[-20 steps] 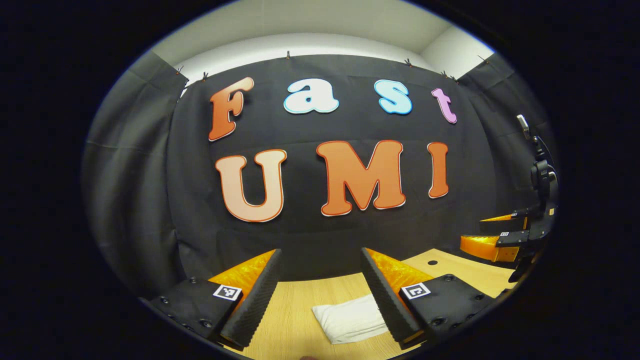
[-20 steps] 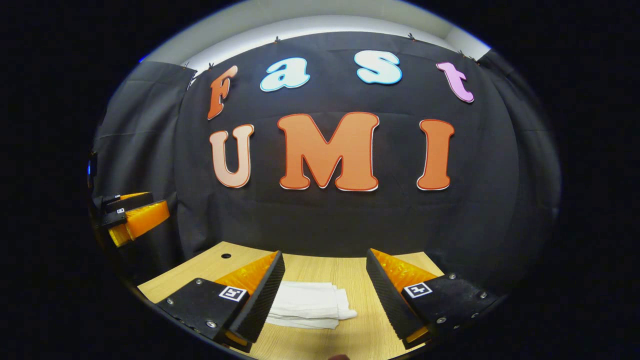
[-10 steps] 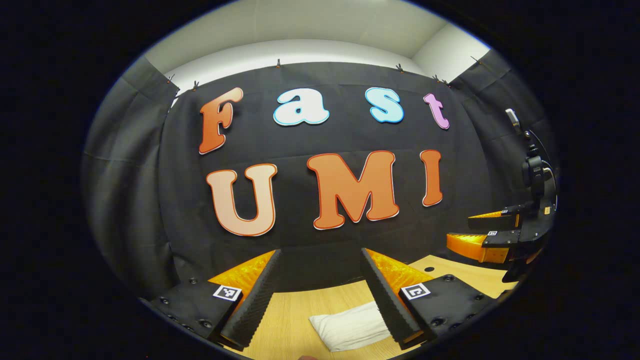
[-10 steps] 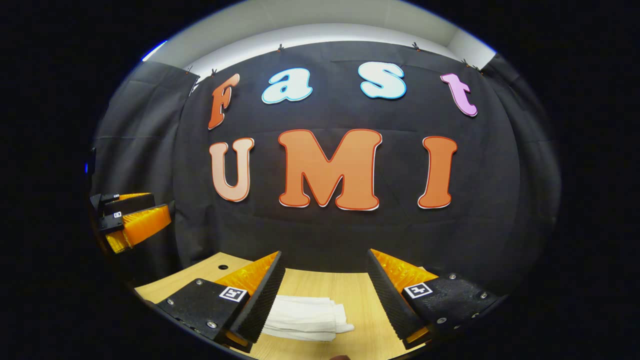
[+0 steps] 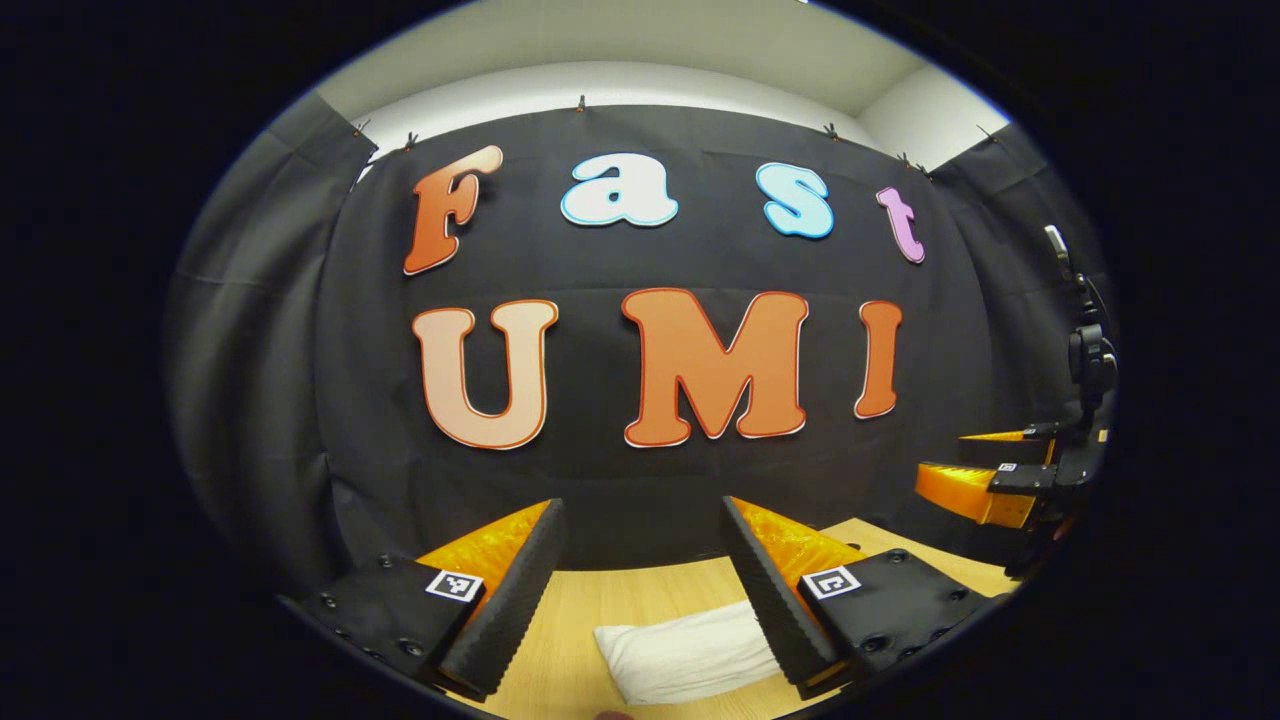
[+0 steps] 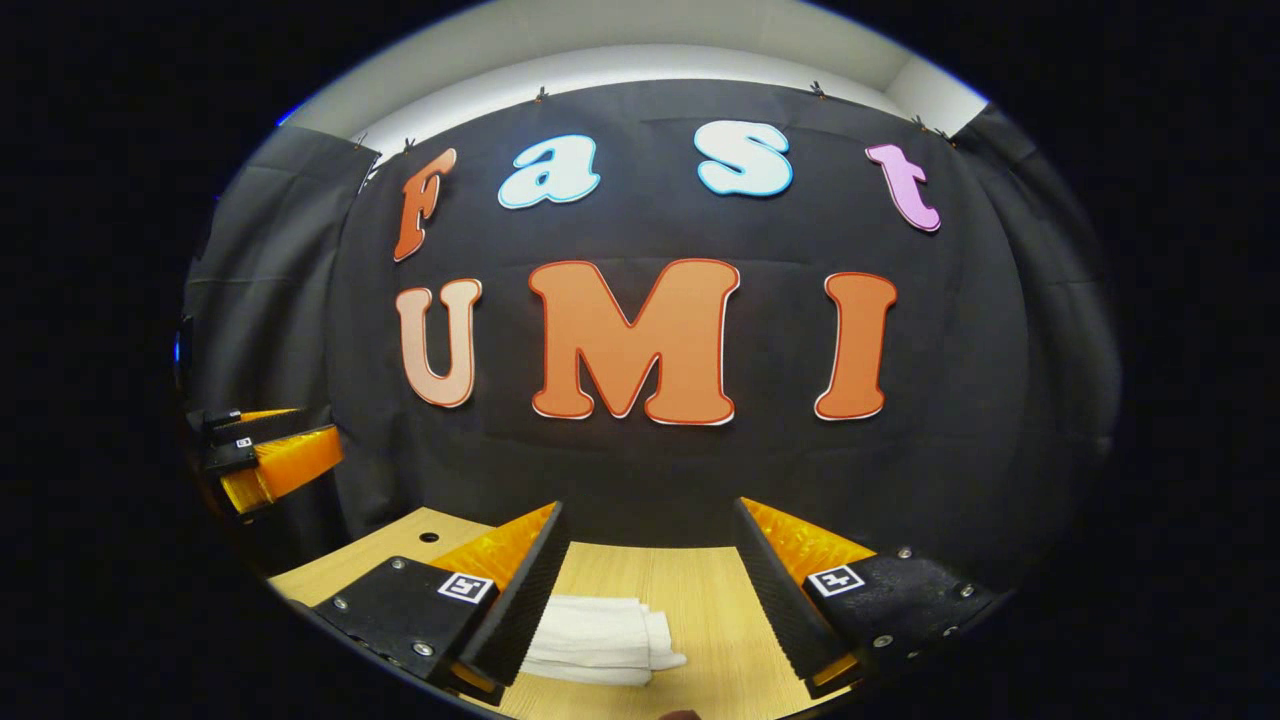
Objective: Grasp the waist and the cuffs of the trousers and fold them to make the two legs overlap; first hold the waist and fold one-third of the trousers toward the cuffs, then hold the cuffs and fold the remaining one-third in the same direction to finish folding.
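While folded trousers (image 5: 685,652) lie flat, both hand-held grippers gape.

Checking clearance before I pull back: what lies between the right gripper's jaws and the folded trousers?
Nothing but bare table. In the right gripper view the trousers lie flat below the open right gripper, partly behind one finger, untouched.

White trousers (image 5: 690,655), folded into a compact, thick rectangular bundle, lying flat on the light wooden tabletop (image 5: 590,610). In the right gripper view the bundle (image 6: 600,640) shows stacked layered edges along one side, with soft creases across its upper surface.
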{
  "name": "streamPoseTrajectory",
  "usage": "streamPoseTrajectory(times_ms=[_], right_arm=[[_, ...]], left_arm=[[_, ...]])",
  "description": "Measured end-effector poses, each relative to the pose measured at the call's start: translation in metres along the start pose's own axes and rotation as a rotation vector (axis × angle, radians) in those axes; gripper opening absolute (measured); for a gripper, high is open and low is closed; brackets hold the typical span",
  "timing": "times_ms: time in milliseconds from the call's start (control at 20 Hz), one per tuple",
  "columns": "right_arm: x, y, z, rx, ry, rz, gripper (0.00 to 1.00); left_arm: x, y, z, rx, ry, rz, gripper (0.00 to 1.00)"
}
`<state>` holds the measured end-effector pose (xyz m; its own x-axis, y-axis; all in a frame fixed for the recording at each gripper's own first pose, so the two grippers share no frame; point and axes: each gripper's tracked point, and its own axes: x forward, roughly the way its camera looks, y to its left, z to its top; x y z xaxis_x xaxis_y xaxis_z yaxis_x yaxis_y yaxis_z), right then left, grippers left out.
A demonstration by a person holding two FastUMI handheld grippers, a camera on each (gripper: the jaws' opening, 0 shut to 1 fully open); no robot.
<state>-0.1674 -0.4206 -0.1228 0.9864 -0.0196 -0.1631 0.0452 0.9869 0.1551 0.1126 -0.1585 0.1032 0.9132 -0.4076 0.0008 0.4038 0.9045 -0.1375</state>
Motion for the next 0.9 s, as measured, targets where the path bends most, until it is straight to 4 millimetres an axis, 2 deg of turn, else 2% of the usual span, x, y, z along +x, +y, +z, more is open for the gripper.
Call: streamPoseTrajectory(times_ms=[350, 600, 900], right_arm=[[0.001, -0.004, -0.016, -0.041, 0.031, -0.022, 0.98], [-0.006, 0.004, -0.006, -0.037, 0.012, -0.023, 0.98], [-0.015, 0.005, -0.003, -0.041, -0.005, -0.032, 1.0]], left_arm=[[0.002, 0.008, -0.023, 0.011, 0.037, 0.035, 1.0], [-0.003, 0.014, -0.029, -0.004, 0.065, 0.035, 1.0], [-0.012, 0.018, -0.03, 0.006, 0.064, 0.038, 1.0]])
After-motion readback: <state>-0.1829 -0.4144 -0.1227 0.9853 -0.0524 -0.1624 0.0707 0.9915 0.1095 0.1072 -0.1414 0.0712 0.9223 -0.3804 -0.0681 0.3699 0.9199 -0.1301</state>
